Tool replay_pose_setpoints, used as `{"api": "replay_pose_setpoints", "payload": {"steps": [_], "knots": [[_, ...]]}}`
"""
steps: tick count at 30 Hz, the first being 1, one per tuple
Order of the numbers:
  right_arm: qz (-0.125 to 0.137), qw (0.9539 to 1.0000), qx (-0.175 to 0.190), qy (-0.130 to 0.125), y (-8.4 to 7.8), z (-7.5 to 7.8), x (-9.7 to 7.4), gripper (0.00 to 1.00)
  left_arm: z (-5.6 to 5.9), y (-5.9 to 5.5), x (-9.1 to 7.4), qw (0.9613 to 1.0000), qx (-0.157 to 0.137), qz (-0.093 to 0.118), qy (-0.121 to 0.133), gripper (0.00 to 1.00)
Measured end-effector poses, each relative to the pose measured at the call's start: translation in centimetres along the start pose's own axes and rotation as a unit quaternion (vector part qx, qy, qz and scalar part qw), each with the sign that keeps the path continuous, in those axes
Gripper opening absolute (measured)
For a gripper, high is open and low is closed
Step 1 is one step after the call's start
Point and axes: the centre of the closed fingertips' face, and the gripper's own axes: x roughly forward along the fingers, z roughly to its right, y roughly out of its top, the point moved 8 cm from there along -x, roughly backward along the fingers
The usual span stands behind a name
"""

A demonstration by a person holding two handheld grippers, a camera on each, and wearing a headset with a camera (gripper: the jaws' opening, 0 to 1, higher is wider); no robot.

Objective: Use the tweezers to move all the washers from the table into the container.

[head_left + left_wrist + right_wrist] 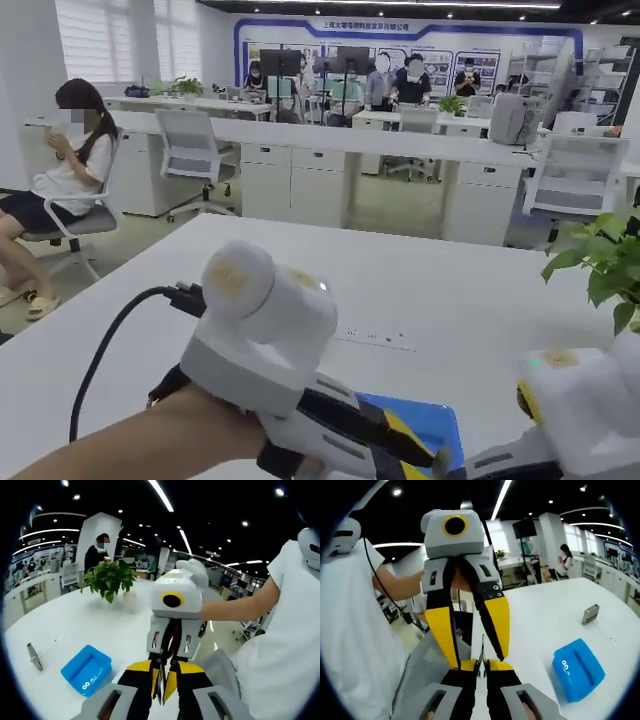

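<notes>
Right claw (482, 666) pinched nearly closed on tweezers (482, 650), held clear of white surface (560, 615); left claw (478, 661) part-open astride them, contact unclear. Blue container (577, 669) sits on surface nearby; washers too small to make out. Step: likely seating tweezers grip. Next needs firm hold, then lowering toward washers.

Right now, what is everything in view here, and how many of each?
table: one, white, under everything.
container: one, blue, on the table.
small metal object: one, grey, on the table beyond the container.
plant: one, green, on the table.
seated person: one, white top, on a chair left of the table.
tweezers: one, silver, thin, between the right tongs.
left tongs: one pair, yellow and black, open, facing the right tongs.
right tongs: one pair, yellow and black, shut on the tweezers.
</notes>
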Motion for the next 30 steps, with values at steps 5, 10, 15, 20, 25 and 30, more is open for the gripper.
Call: {"api": "replay_pose_setpoints", "payload": {"steps": [5, 10, 15, 20, 25, 30], "knots": [[-0.018, 0.9994, -0.017, 0.024, -0.3, -0.6, 0.3, 0.03, 0.4, -0.1, 0.0, 0.9998, 0.005, -0.008, -0.016, 0.0], [-0.022, 0.9995, -0.011, 0.021, -0.7, -0.6, 0.4, 0.04, 0.7, -0.4, 0.1, 0.9995, 0.017, -0.019, -0.019, 0.0], [-0.05, 0.9986, -0.014, -0.001, -1.4, -0.4, 0.9, 0.08, 0.4, 0.3, -0.1, 0.9997, 0.016, -0.006, -0.018, 0.0], [-0.043, 0.999, -0.008, -0.001, -2.0, -0.4, 1.2, 0.09, 0.2, 0.9, -0.7, 0.9996, 0.022, 0.004, -0.018, 0.0], [-0.029, 0.9996, -0.006, -0.003, -2.2, 0.0, 1.3, 0.06, 0.1, 0.6, -0.7, 0.9998, 0.019, -0.001, -0.011, 0.0], [-0.039, 0.9991, -0.016, -0.009, -2.2, 0.1, 1.2, 0.05, -0.1, 0.3, -0.9, 1.0, 0.007, -0.006, -0.002, 0.0]]}}
